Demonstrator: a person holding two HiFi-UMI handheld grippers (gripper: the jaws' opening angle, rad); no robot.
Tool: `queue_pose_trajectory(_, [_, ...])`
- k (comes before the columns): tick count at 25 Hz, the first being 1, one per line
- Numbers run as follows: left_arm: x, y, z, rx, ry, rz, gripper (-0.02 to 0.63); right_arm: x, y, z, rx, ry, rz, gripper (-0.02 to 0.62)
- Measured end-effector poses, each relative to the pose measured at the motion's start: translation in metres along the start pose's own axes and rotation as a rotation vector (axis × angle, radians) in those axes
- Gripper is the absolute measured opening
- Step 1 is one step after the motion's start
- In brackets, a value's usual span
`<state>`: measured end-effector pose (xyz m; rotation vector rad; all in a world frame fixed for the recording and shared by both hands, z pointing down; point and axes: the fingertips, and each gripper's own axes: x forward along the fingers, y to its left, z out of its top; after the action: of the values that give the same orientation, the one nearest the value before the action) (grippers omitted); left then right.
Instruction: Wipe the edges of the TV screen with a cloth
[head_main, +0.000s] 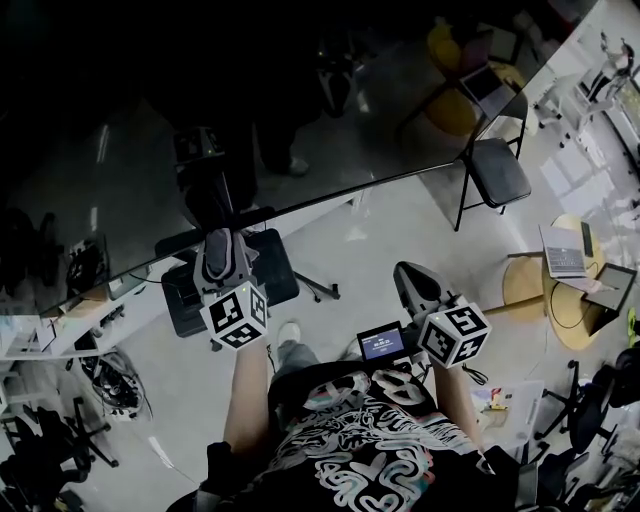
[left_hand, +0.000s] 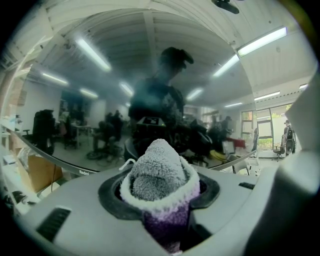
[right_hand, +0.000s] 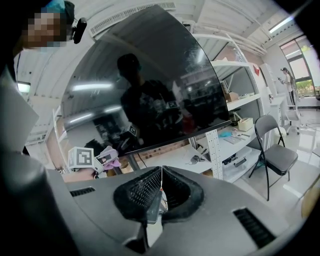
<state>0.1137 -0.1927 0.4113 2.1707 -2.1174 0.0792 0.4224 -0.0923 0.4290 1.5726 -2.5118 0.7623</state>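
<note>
A fuzzy grey-and-purple cloth is clamped in the jaws of the left gripper, its bunched tip pointed at the TV screen. The jaws of the right gripper are pressed together, with nothing between. Beyond, in the head view, the dark screen is stretched lengthwise from lower left to upper right.

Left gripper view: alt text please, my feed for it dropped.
The left gripper is shut on a fluffy grey cloth with a white rim, pointed at the dark TV screen. The screen reflects a person.
</note>
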Motion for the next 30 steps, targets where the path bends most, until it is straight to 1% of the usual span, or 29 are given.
queue_pose_trajectory(10, [0.001,-0.015,0.000,0.001,0.008,-0.012,0.206,-0.015,-0.012,0.001,0.005,-0.014,-0.020,0.029])
queue_pose_trajectory(17, [0.007,-0.034,0.002,0.008,0.005,-0.023,0.206,-0.022,-0.028,0.004,0.017,-0.019,-0.033,0.029])
queue_pose_trajectory(30, [0.011,-0.061,0.000,0.030,0.013,-0.041,0.206,-0.028,-0.049,0.009,0.024,-0.028,-0.032,0.029])
